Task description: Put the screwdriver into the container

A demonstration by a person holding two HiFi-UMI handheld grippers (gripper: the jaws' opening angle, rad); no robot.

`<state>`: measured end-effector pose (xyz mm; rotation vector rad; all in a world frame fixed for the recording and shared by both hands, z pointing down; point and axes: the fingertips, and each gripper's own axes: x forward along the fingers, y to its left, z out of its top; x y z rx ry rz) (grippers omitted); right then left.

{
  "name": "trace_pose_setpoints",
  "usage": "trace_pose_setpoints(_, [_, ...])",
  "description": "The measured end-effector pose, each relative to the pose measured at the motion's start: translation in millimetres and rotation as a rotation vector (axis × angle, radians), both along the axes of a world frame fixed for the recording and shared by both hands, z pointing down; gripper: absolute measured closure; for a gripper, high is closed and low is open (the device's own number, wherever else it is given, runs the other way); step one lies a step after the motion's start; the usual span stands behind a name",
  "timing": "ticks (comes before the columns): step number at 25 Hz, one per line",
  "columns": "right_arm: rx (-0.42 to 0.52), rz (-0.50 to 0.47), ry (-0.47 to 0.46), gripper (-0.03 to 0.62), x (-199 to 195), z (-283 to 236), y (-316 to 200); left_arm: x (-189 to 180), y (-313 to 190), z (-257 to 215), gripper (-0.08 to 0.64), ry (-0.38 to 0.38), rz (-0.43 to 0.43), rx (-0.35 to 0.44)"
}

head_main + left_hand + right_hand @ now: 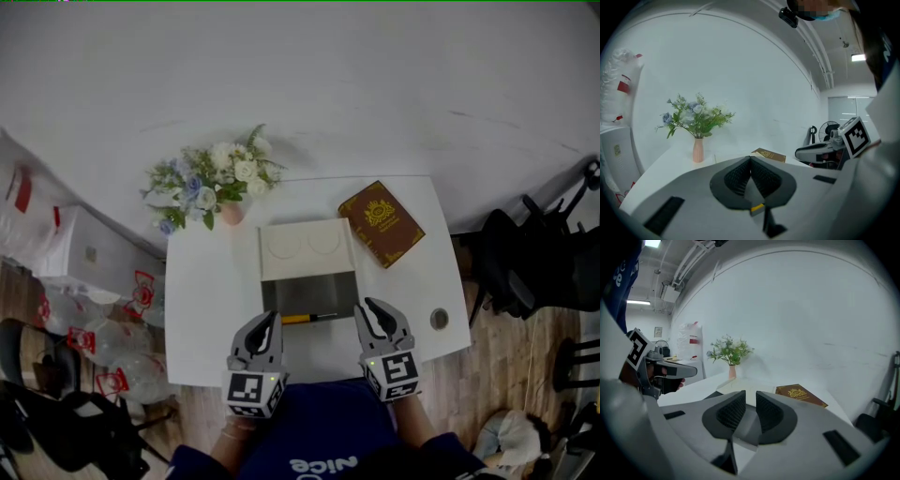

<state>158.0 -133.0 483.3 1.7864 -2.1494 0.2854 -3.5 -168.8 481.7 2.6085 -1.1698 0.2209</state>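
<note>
The container (309, 293) is a grey box in the middle of the white table (206, 309), with its cream lid (307, 248) lying open behind it. A screwdriver (307, 318) with a yellow handle and a dark shaft lies crosswise along the near edge of the grey inside. My left gripper (271, 319) hovers just left of the handle, and its pads (740, 176) meet with nothing between them. My right gripper (368, 305) hovers just right of the shaft's tip. A narrow empty gap shows between its pads (732, 411).
A pink vase of flowers (217, 183) stands at the table's back left and a brown book (381, 223) at the back right. A small round object (439, 319) lies near the right front corner. Dark chairs (525, 267) stand to the right and plastic bags (89, 333) to the left.
</note>
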Motion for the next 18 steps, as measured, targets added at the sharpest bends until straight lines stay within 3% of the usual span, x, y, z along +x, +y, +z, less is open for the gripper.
trace_pose_setpoints(7, [0.035, 0.021, -0.028, 0.568, 0.8, -5.8, -3.0, -9.4, 0.1, -2.0, 0.543, -0.002, -0.029, 0.014])
trace_pose_setpoints(18, [0.067, -0.04, -0.003, 0.571, -10.9, -9.3, -7.7, -15.6, 1.8, -2.4, 0.543, 0.011, -0.067, 0.021])
